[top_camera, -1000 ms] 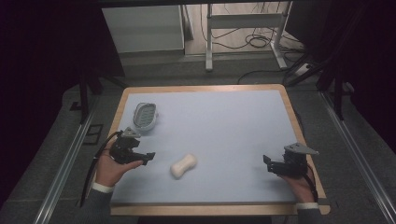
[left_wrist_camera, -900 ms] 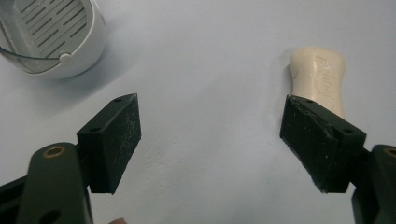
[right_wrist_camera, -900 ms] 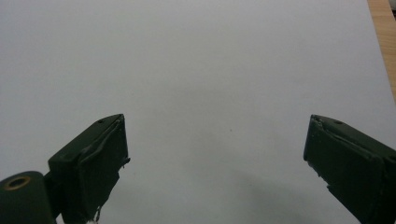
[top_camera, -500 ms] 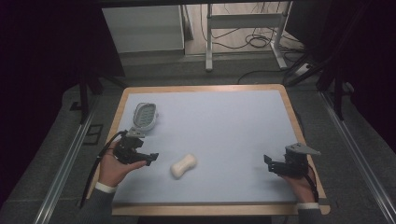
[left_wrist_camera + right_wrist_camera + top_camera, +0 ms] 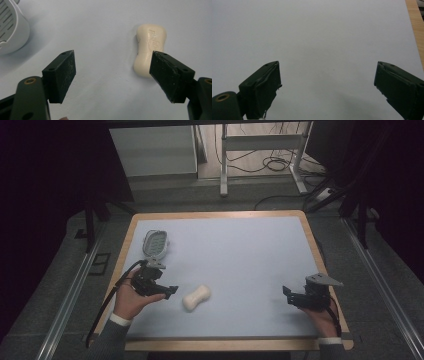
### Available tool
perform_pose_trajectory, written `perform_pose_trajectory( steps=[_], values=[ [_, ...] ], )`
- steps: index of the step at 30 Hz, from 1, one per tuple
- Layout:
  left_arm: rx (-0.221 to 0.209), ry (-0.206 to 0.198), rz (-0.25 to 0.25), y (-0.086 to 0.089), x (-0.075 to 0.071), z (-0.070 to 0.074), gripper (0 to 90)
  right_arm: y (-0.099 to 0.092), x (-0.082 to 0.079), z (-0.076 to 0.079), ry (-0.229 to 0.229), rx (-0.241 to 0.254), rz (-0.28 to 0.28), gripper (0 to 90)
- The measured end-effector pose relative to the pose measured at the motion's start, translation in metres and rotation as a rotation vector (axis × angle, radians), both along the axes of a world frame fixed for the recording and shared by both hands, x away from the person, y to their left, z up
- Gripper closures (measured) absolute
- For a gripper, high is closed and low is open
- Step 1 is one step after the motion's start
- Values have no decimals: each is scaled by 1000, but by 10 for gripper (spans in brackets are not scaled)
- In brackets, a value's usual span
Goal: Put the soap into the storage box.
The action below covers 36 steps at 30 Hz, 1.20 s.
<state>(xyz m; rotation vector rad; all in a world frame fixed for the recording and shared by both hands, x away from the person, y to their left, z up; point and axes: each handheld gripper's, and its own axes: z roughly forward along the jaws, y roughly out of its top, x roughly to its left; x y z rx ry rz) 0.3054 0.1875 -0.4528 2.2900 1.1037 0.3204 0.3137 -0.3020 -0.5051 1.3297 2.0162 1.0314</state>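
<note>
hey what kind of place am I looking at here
Probably a lab or workshop recording station, not a home: a wood-edged table with a pale mat, cables trailing on the floor behind it, and a metal frame stand. Dark surroundings fit a staged setup.

Your left tool sat at eight o'clock, jaws spread wide and pointing toward three; your right tool rested at four o'clock, equally wide.

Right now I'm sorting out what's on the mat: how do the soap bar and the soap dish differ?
The soap bar is cream, solid and waisted; the soap dish is pale grey, oval and slotted. The bar lies close ahead of the open left gripper, by its right jaw in the left gripper view; the dish sits farther back near the table's left edge. The dish is empty. Both rest flat on the blue mat.
</note>
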Motion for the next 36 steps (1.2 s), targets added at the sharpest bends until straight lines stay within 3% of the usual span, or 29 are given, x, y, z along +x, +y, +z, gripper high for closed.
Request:
perform_pose_trajectory(
  steps=[22,30,36],
  values=[
    [47,50,-78,-40,4,-16,208,2,1,-4,13,-22,-1,67],
    [39,79,-110,-54,6,-22,207,3,2,-6,17,-26,0,67],
    [74,108,-138,-70,9,-30,205,3,2,-6,16,-30,-1,67]
  ],
)
